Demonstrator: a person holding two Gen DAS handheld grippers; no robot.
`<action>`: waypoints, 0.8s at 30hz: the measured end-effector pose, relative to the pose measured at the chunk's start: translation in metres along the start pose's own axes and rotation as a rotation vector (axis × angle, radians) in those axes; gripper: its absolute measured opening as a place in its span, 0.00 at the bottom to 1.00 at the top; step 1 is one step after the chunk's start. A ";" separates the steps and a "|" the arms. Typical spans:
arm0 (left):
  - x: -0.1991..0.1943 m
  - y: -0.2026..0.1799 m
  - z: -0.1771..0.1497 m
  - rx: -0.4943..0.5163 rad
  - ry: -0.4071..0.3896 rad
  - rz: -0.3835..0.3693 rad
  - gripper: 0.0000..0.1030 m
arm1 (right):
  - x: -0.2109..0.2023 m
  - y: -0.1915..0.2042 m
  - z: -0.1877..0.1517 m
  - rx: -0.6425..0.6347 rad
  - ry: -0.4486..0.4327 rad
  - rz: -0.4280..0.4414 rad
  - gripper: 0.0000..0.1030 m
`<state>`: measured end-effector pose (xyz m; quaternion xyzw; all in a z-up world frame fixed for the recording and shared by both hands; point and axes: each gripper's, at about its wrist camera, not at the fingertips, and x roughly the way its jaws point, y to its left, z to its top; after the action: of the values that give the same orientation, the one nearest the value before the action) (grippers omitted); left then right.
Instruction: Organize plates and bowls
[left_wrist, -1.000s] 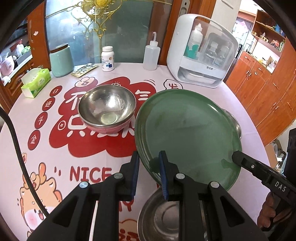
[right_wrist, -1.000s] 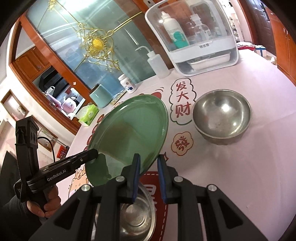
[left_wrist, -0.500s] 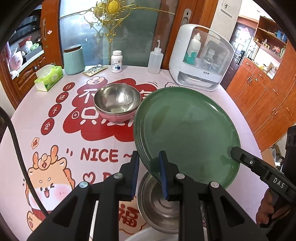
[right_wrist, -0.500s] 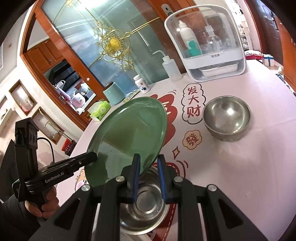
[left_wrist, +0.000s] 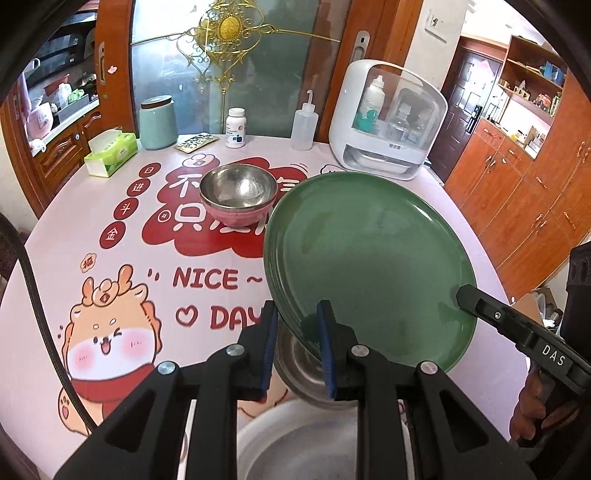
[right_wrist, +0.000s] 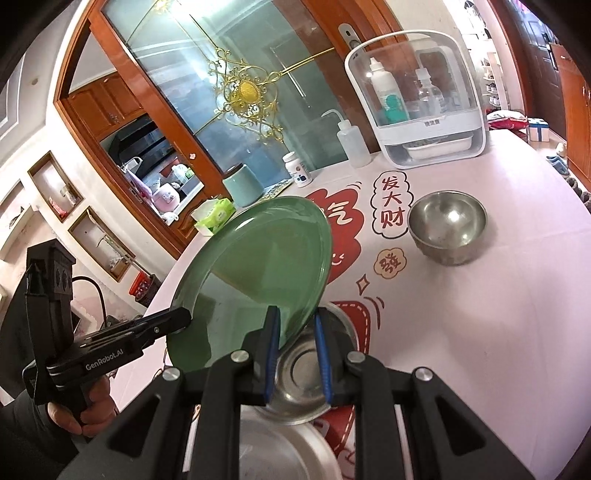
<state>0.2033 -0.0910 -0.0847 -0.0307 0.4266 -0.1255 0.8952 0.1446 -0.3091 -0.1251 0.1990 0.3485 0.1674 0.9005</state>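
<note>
A large green plate (left_wrist: 369, 266) (right_wrist: 258, 273) hangs tilted above the table, gripped at two places on its rim. My left gripper (left_wrist: 297, 332) is shut on its near edge, and my right gripper (right_wrist: 297, 347) is shut on the opposite edge. Each gripper also shows in the other's view: the right gripper (left_wrist: 480, 301) and the left gripper (right_wrist: 177, 319). Under the plate a steel bowl (left_wrist: 306, 373) (right_wrist: 306, 373) stands on the table, with a pale dish (left_wrist: 303, 443) nearer still. A pink-sided steel bowl (left_wrist: 238, 188) sits at the table's middle. Another steel bowl (right_wrist: 447, 221) stands farther right.
Along the table's far edge stand a white box with a clear lid (left_wrist: 388, 122), a squeeze bottle (left_wrist: 304, 125), a pill bottle (left_wrist: 235, 127), a teal canister (left_wrist: 158, 122) and a tissue box (left_wrist: 110, 153). Wooden cupboards (left_wrist: 535, 192) line the right side.
Both grippers have lifted the green plate and drawn it back toward the near edge of the table. More of the tablecloth shows, and the pale dish has come into view below.
</note>
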 end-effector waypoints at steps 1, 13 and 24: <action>-0.005 0.000 -0.003 0.000 -0.004 -0.002 0.19 | -0.003 0.002 -0.003 0.000 -0.002 -0.001 0.18; -0.044 0.001 -0.043 0.009 -0.019 -0.033 0.19 | -0.037 0.022 -0.043 0.008 -0.007 -0.022 0.18; -0.069 0.011 -0.079 0.020 -0.010 -0.060 0.19 | -0.057 0.048 -0.082 0.007 0.002 -0.059 0.18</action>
<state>0.1029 -0.0588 -0.0844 -0.0354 0.4200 -0.1564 0.8933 0.0400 -0.2730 -0.1260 0.1916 0.3557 0.1398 0.9040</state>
